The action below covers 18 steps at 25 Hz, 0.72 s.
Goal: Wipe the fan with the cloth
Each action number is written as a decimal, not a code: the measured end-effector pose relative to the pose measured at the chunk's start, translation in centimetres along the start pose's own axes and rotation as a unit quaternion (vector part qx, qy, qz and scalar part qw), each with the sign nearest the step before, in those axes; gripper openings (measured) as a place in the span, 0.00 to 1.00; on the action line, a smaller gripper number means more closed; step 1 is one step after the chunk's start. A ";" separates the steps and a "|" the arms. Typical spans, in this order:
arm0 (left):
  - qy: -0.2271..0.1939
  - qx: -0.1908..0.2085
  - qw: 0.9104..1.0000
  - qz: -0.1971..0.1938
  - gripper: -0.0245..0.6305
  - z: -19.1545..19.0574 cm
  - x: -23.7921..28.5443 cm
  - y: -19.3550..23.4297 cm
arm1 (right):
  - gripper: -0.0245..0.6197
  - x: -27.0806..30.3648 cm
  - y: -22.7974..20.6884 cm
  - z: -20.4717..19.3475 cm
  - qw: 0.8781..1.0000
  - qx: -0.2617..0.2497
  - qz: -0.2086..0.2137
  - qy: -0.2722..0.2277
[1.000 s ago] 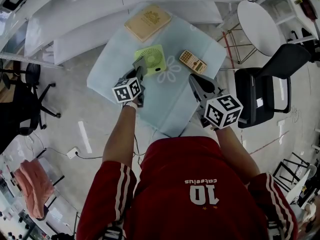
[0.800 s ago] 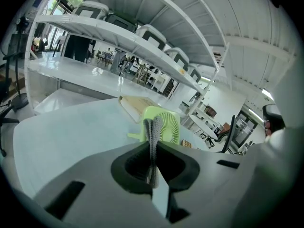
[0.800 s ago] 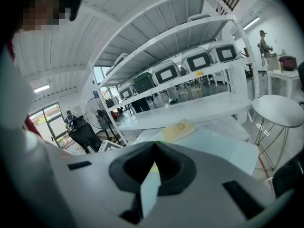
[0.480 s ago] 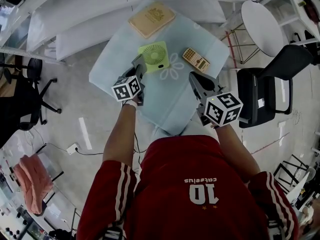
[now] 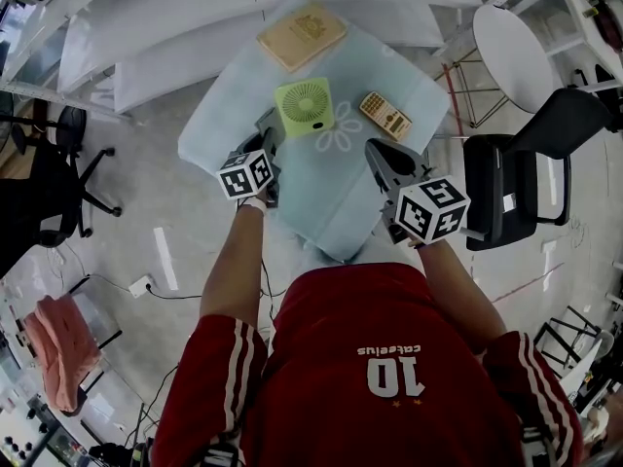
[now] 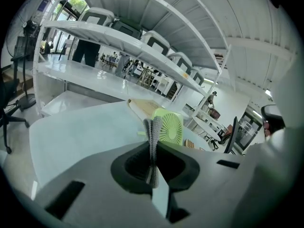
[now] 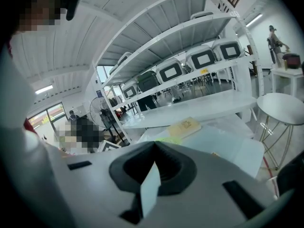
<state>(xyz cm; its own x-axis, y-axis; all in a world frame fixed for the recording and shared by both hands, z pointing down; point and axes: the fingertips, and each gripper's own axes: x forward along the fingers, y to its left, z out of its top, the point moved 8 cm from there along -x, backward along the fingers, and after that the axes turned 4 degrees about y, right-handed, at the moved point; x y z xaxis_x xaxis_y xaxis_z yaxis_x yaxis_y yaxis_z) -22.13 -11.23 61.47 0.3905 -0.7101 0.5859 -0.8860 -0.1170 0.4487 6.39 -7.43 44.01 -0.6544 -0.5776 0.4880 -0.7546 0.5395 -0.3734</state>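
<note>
Fan (image 5: 304, 105) upright on table (image 5: 331, 197); left gripper (image 5: 269, 130) jaws tight on cloth (image 6: 154, 132), right gripper (image 5: 379, 155) jaws together; "10" on red shirt (image 5: 331, 319).

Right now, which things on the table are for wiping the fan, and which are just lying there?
For the job:
green fan
grey cloth, pinched in the left gripper

Just lying about:
tan book
calculator

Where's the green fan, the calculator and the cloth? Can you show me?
green fan (image 5: 304, 105): head view, the middle of its round grille.
calculator (image 5: 385, 117): head view, the middle of its key face.
cloth (image 6: 153, 129): left gripper view, the grey folded edge standing up in front of the fan.
</note>
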 end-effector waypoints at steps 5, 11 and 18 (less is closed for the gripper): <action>-0.003 -0.002 1.000 -0.005 0.07 -0.6 -1.0 -0.1 | 0.05 -0.4 0.8 -0.6 1.000 0.002 -0.001 0.000; -0.005 0.001 1.000 -0.016 0.07 -1.1 -1.7 -0.6 | 0.05 -1.1 1.4 -1.3 1.000 0.009 -0.004 -0.006; 0.007 0.018 0.999 -0.042 0.07 -1.2 -0.9 -2.3 | 0.05 -2.6 1.4 -1.8 0.999 0.022 -0.020 -0.020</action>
<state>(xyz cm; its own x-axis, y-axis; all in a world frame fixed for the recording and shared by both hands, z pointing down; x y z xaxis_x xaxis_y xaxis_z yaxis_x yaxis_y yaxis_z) -20.17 -9.47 60.72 0.4670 -0.6864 0.5574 -0.8585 -0.2009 0.4719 7.12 -4.12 43.63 -0.6246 -0.6219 0.4723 -0.7808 0.4883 -0.3898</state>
